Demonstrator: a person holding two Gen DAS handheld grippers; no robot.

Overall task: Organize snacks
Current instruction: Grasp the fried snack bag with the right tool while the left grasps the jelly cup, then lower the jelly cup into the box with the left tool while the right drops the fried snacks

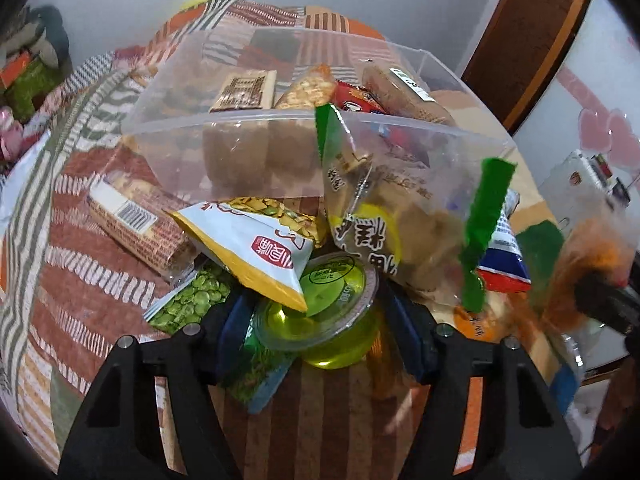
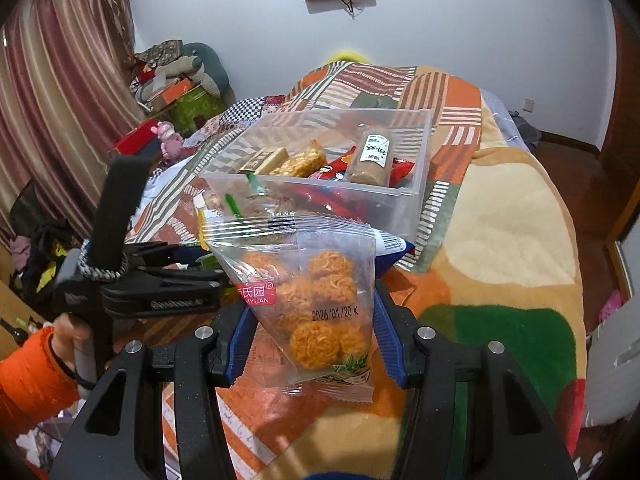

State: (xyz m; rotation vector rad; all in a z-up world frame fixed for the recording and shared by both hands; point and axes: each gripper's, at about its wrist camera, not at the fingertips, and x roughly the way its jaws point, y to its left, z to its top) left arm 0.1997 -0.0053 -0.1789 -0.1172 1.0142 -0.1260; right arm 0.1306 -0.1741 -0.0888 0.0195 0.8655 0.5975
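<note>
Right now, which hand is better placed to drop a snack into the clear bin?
Right. The right gripper already has its jaws shut on the bag of orange noodle balls, facing the clear bin. The left gripper sits low in the pile around the green jelly cup.

Even, soft indoor light with weak shadows; strong fisheye bending and black corners in both views. Motion blur smears the left view's right side (the orange sleeve (image 1: 592, 256) especially).
</note>
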